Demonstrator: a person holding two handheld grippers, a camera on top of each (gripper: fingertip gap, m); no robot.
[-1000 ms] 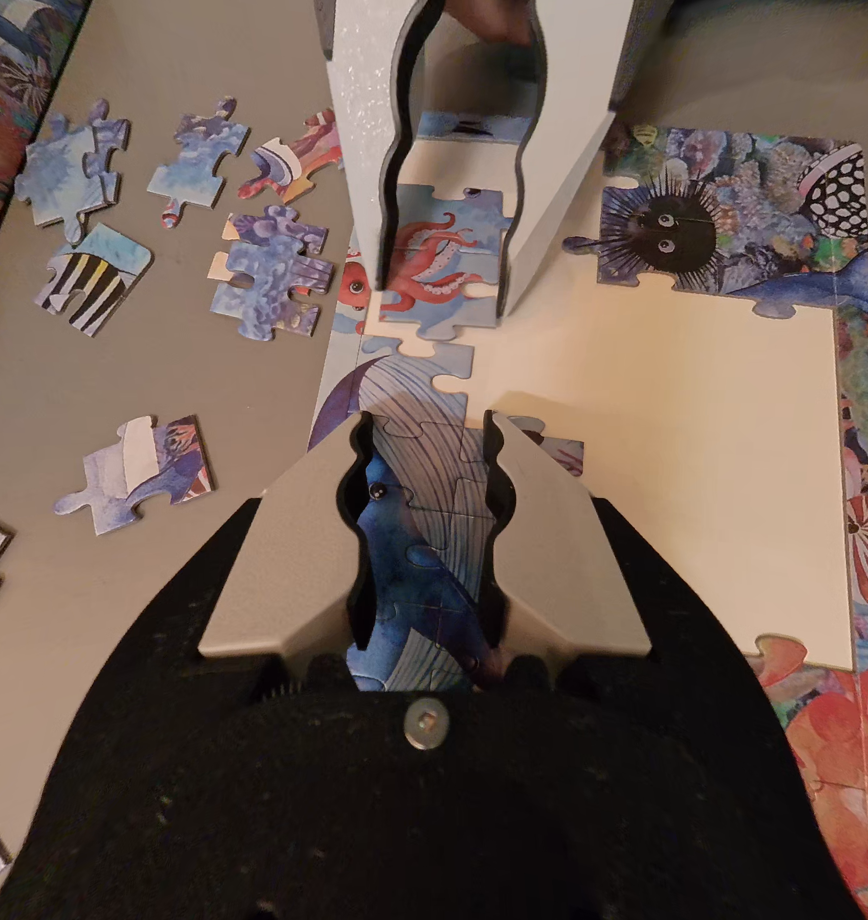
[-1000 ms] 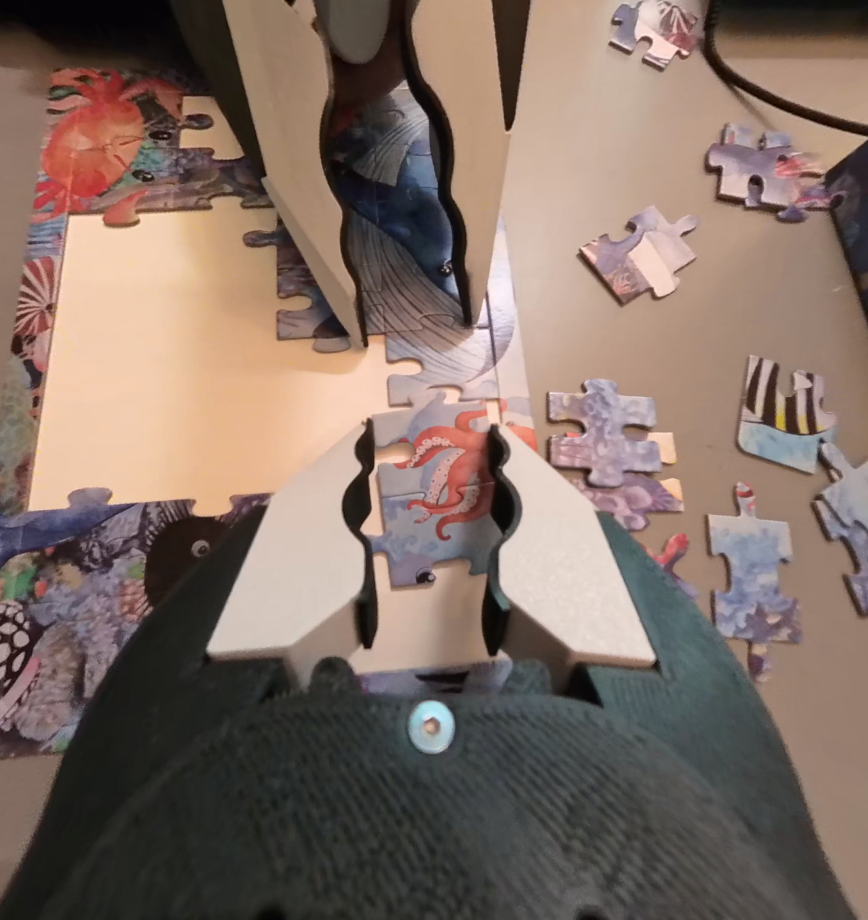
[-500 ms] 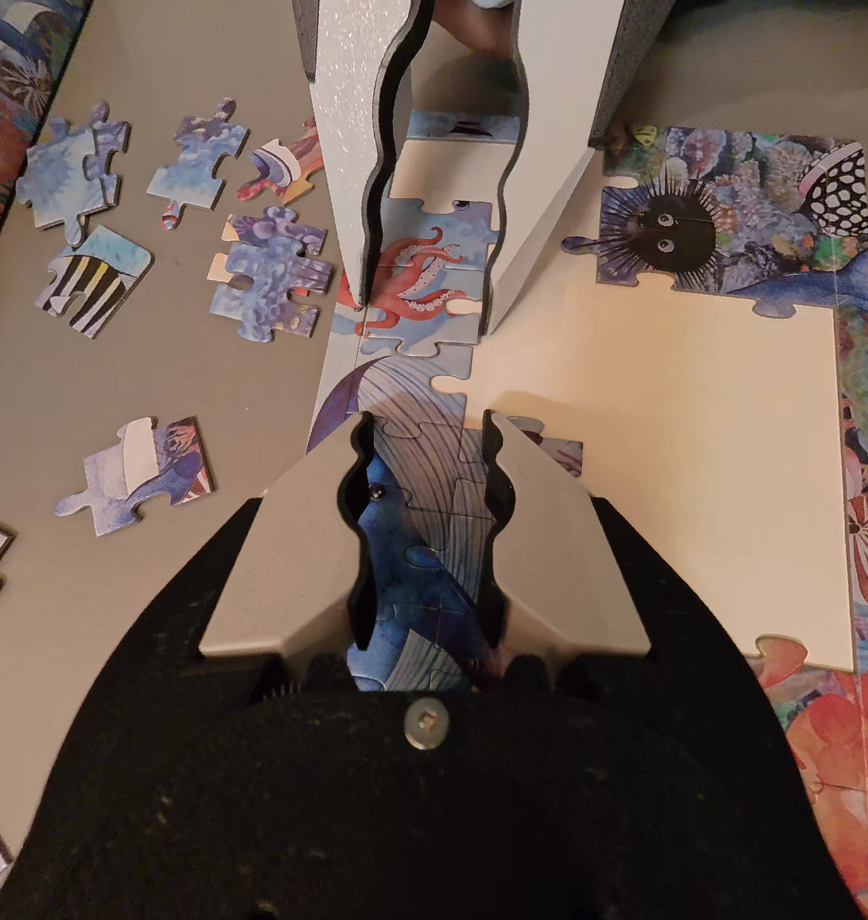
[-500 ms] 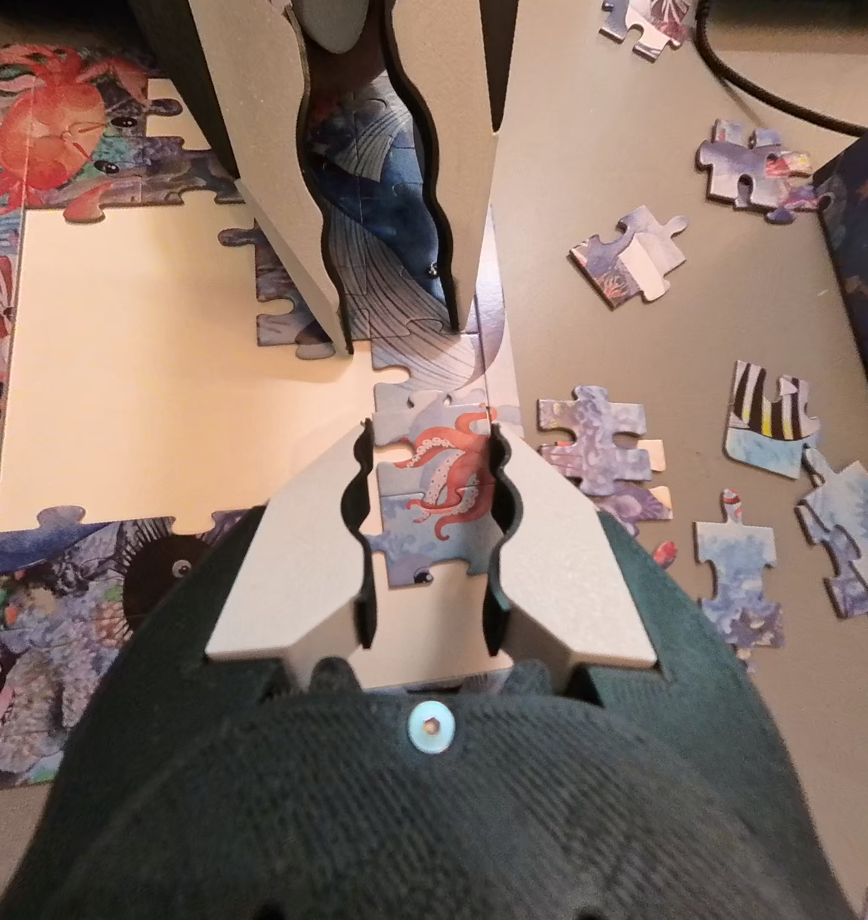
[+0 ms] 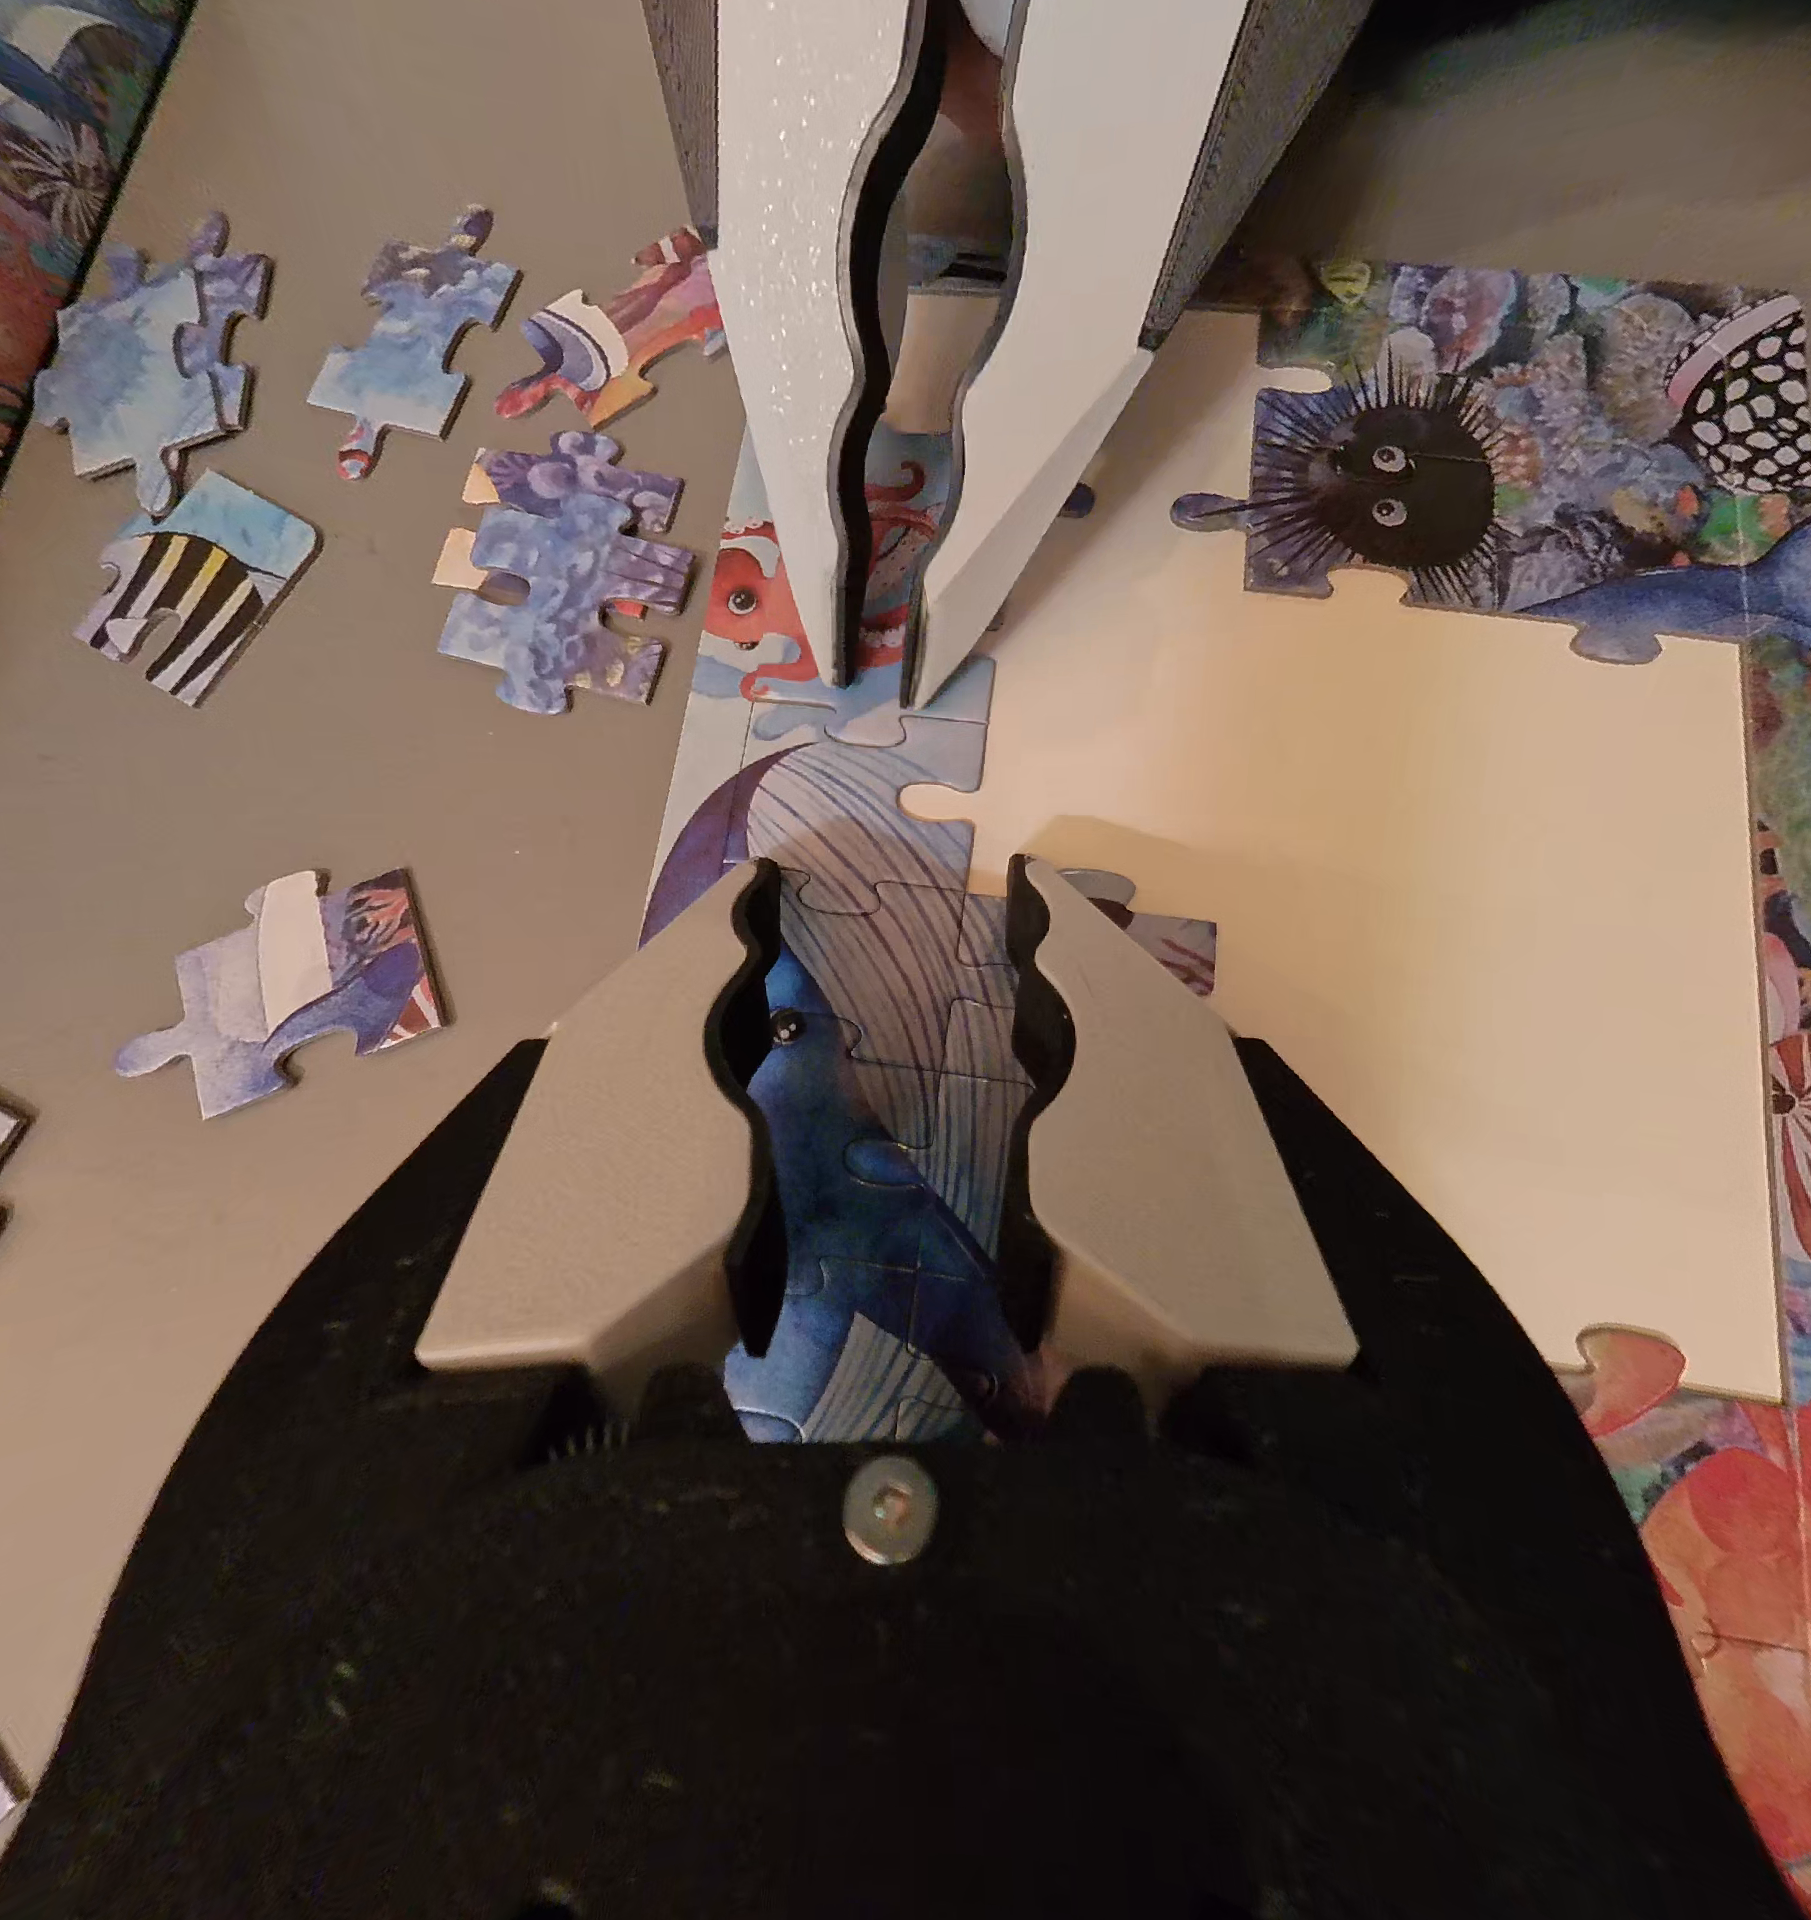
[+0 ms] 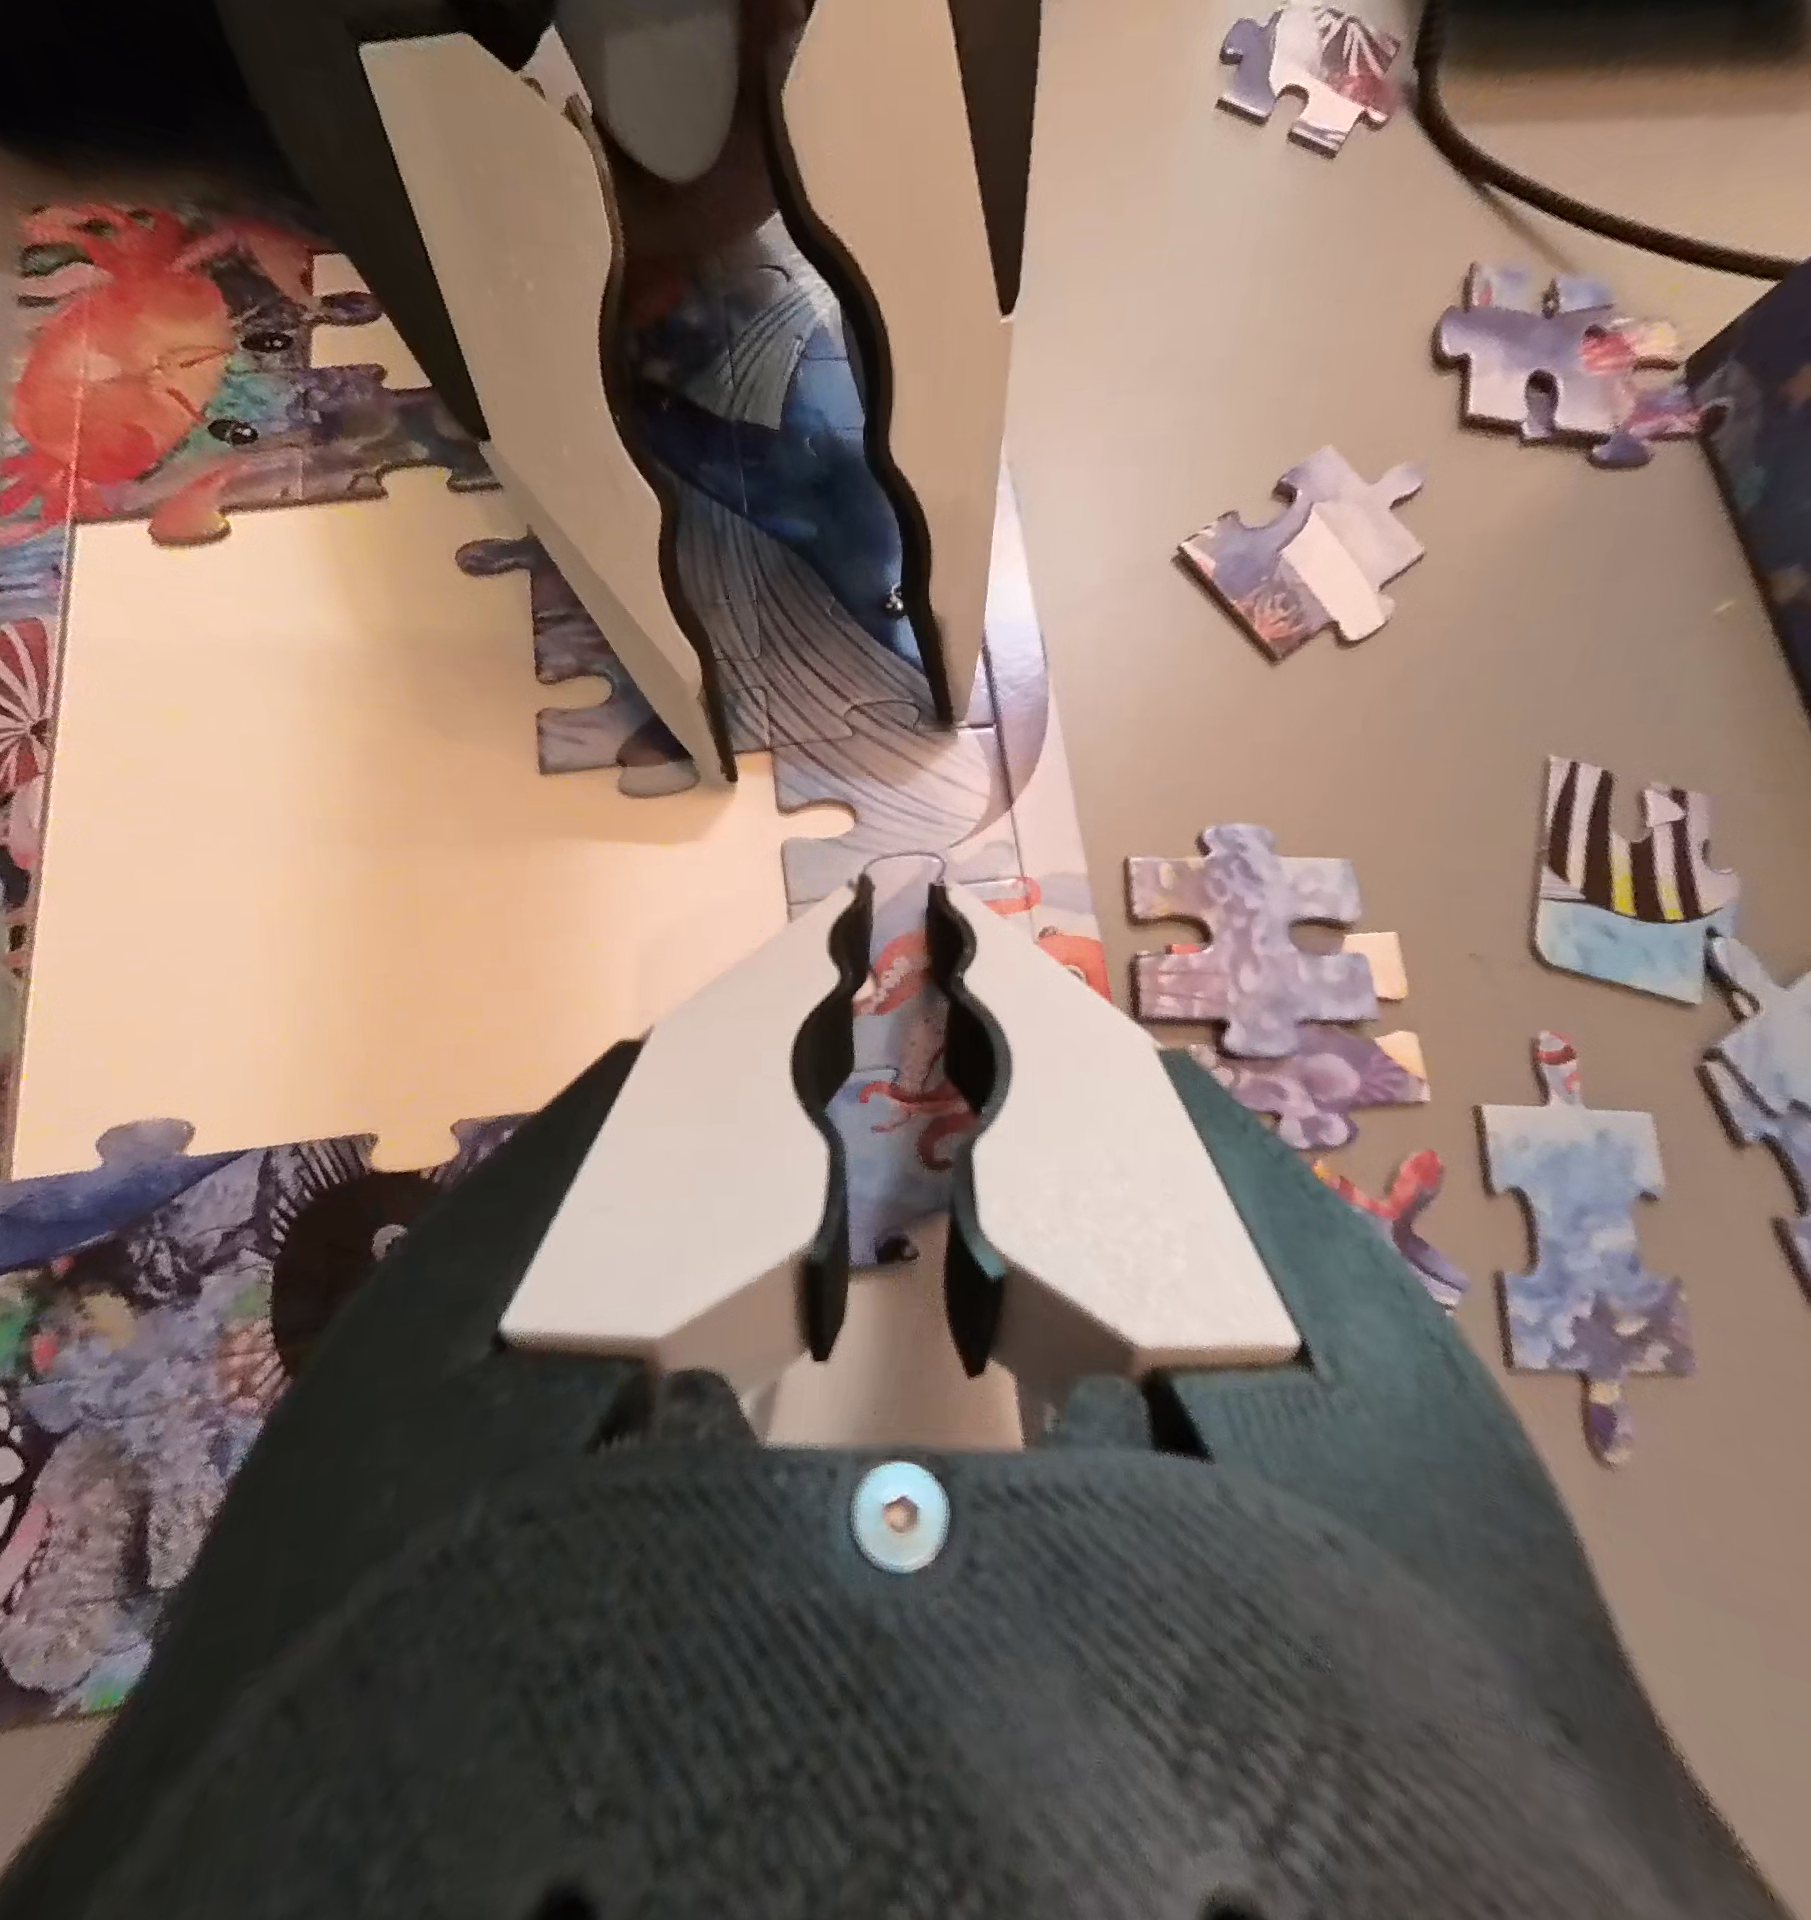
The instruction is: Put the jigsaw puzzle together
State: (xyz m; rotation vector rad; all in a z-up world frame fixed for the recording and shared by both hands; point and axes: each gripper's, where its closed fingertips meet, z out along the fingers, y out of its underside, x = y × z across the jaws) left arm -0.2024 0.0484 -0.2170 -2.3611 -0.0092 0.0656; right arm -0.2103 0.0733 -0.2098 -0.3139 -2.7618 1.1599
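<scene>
Whereas half a second ago the right gripper's fingers stood apart around the octopus piece, they have now drawn nearly together, a narrow slit left and nothing pinched. Left to right in the left wrist view: loose pieces (image 5: 558, 582) lie scattered on the grey counter (image 5: 381, 790), then the tray's left border column, then bare cream tray floor (image 5: 1400, 935), then the assembled right border. The octopus piece (image 5: 766, 623) now sits flush in that left column, its lower edge locked to the whale section (image 5: 880, 831). The right gripper (image 5: 880, 681) rests tips-down on that seam. The left gripper (image 5: 890, 883) hovers over the whale section, fingers released, holding nothing. Judgement: piece seated; next loose piece needed, most of the interior unfilled. No legible writing or brand visible.
</scene>
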